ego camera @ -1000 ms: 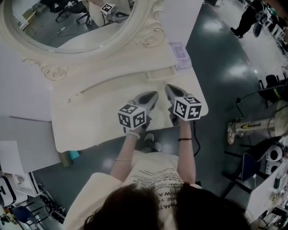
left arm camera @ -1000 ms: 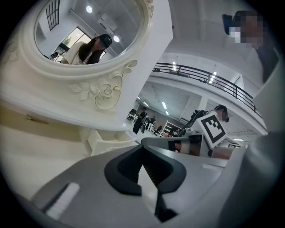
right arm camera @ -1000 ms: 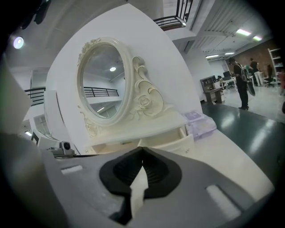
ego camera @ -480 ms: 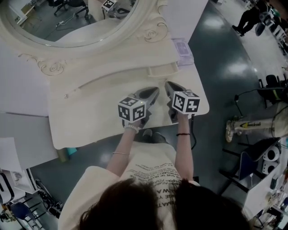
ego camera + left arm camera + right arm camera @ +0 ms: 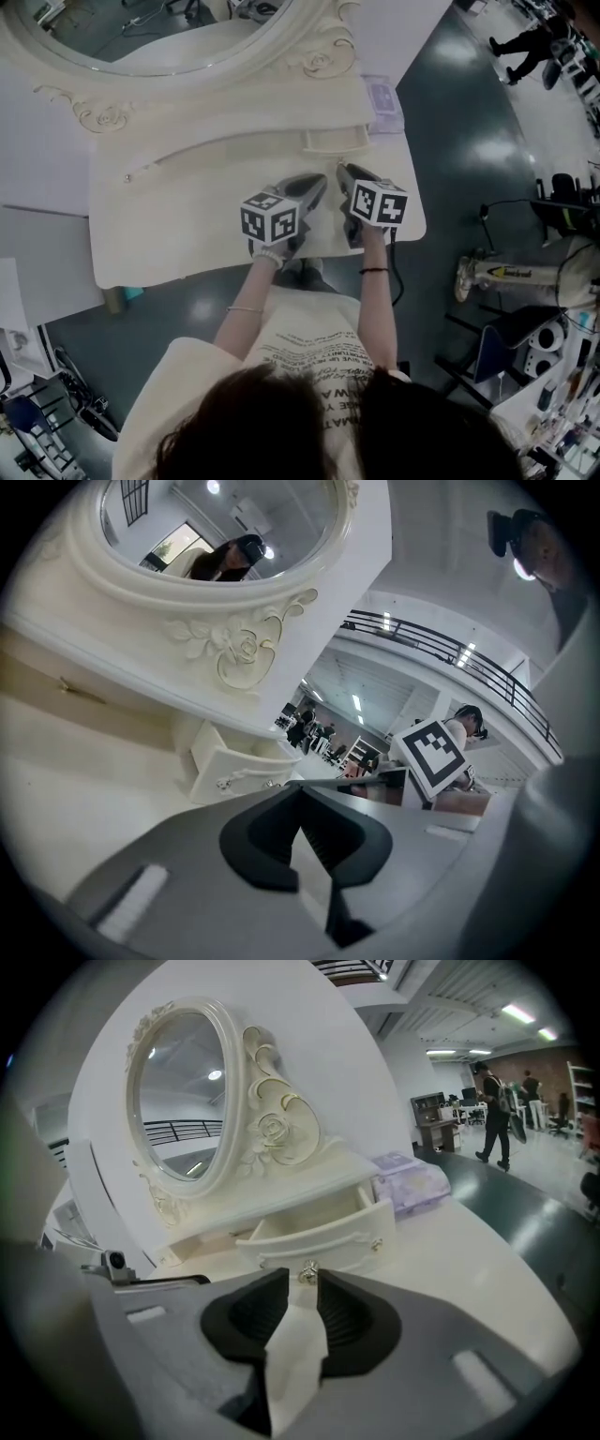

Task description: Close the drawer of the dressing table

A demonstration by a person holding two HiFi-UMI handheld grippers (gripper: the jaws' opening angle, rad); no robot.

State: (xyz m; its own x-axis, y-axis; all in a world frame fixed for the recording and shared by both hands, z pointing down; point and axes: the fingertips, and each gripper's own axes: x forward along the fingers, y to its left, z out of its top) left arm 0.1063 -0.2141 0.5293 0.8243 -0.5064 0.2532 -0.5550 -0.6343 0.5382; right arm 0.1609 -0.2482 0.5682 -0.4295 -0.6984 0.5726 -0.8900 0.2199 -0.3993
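Note:
The white dressing table (image 5: 187, 234) has its small drawer (image 5: 335, 141) pulled out under the oval mirror (image 5: 169, 33). Both grippers hover over the tabletop just in front of the drawer, side by side. My left gripper (image 5: 317, 186) points at the drawer's left part, and its pads meet at the tips (image 5: 300, 794) with nothing in them. My right gripper (image 5: 343, 174) is open: its jaws (image 5: 302, 1283) have just been opening and hold nothing. The drawer front (image 5: 319, 1232) lies straight ahead of it, with one metal knob (image 5: 307, 1274) just beyond the tips.
A purple tissue pack (image 5: 382, 98) lies at the table's back right corner, beside the drawer. The table's right edge (image 5: 417, 211) is near my right gripper. Beyond it is dark floor with machines (image 5: 506, 272) and a person walking far off (image 5: 525, 47).
The head view has shifted. Both grippers have sunk a little toward the tabletop and stay side by side in front of the open drawer.

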